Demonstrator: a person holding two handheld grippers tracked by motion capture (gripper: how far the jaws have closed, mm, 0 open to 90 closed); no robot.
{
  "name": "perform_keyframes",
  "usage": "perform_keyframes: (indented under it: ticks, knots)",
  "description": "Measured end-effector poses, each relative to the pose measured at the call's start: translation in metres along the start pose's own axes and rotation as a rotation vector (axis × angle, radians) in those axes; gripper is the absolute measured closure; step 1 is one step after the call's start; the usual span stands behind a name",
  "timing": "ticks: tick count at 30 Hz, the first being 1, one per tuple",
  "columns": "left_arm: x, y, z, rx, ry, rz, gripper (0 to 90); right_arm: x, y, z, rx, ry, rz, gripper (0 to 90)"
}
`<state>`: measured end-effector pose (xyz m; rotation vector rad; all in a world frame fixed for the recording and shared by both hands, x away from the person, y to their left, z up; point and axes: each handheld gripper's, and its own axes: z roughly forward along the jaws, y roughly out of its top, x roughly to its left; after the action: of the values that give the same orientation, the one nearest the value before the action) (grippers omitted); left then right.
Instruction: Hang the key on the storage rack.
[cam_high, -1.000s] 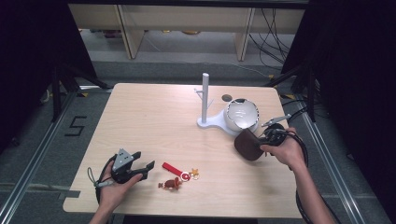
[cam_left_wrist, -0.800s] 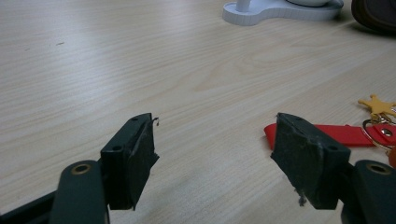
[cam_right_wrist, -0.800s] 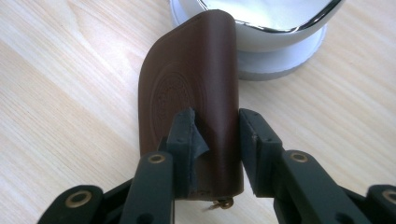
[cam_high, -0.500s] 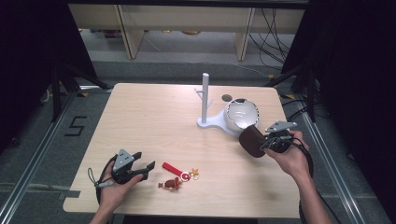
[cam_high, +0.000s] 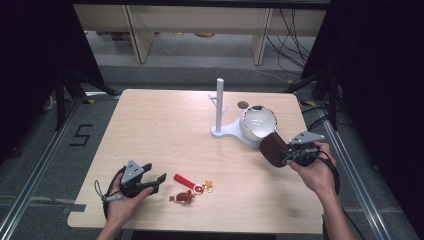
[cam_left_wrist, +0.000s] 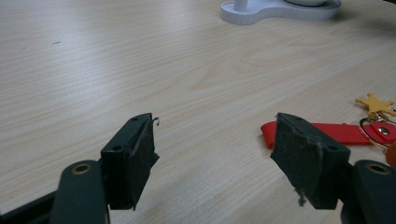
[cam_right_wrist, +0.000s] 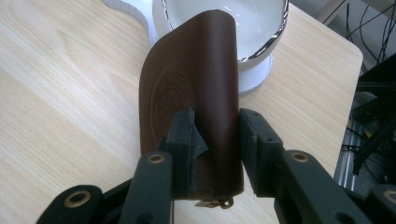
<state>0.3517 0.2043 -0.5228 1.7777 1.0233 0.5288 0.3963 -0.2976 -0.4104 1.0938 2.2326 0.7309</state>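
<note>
My right tool (cam_right_wrist: 215, 140) pinches a brown pouch (cam_right_wrist: 196, 88) beside the white bowl (cam_high: 258, 121); my left tool (cam_left_wrist: 215, 158) rests spread near a red keychain (cam_left_wrist: 341, 133).

Brown pouch (cam_high: 272, 148) (in right hand-held gripper (cam_high: 290, 150)) now nearer the bowl (cam_high: 258, 123).

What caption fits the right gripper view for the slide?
Right gripper clamps a brown leather pouch above the wooden table, with a white bowl just behind.

Pale wood-grain worktop (cam_high: 165, 125), matt and smooth. Brown pouch (cam_right_wrist: 196, 98) looks like smooth leather. White stand (cam_high: 222, 131) is glossy plastic; bowl (cam_high: 259, 120) rim shiny metal.
</note>
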Motion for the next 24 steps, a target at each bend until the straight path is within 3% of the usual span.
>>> perform_keyframes:
  ticks: [2, 3, 6, 11, 12, 13, 16, 17, 21, 22, 24]
  knots:
    - [0.000, 0.001, -0.001, 0.011, 0.006, 0.010, 28.8, -0.002, 0.000, -0.001, -0.018, -0.023, -0.027, 67.7]
    - [0.000, 0.001, 0.000, 0.009, 0.005, 0.009, 28.8, 0.000, 0.000, -0.002, -0.034, -0.029, -0.004, 67.8]
    - [-0.001, 0.001, 0.000, 0.008, 0.006, 0.010, 28.8, -0.003, 0.002, -0.003, -0.051, -0.037, 0.002, 67.7]
    - [-0.001, 0.000, 0.000, 0.008, 0.006, 0.010, 28.8, -0.006, 0.006, -0.007, -0.046, -0.042, -0.021, 67.7]
    - [-0.001, 0.000, 0.000, 0.007, 0.005, 0.011, 28.8, -0.007, 0.007, -0.006, -0.064, -0.061, -0.037, 67.7]
    - [-0.001, 0.000, 0.000, 0.004, -0.001, 0.011, 28.8, -0.006, 0.009, -0.008, -0.050, -0.051, -0.015, 67.7]
    - [-0.001, 0.000, 0.000, 0.003, -0.001, 0.010, 28.8, -0.009, 0.011, -0.008, -0.073, -0.071, -0.039, 67.7]
    - [0.000, 0.000, -0.001, 0.003, -0.002, 0.009, 28.8, -0.007, 0.012, -0.008, -0.070, -0.067, -0.021, 67.7]
    - [-0.001, 0.000, 0.000, 0.003, -0.001, 0.011, 28.8, -0.012, 0.018, -0.010, -0.085, -0.082, -0.058, 67.7]
    - [-0.001, 0.000, 0.000, 0.003, -0.002, 0.011, 28.8, -0.011, 0.019, -0.010, -0.090, -0.086, -0.041, 67.7]
    - [-0.001, 0.000, 0.000, 0.002, -0.001, 0.011, 28.8, -0.013, 0.022, -0.009, -0.100, -0.086, -0.056, 67.7]
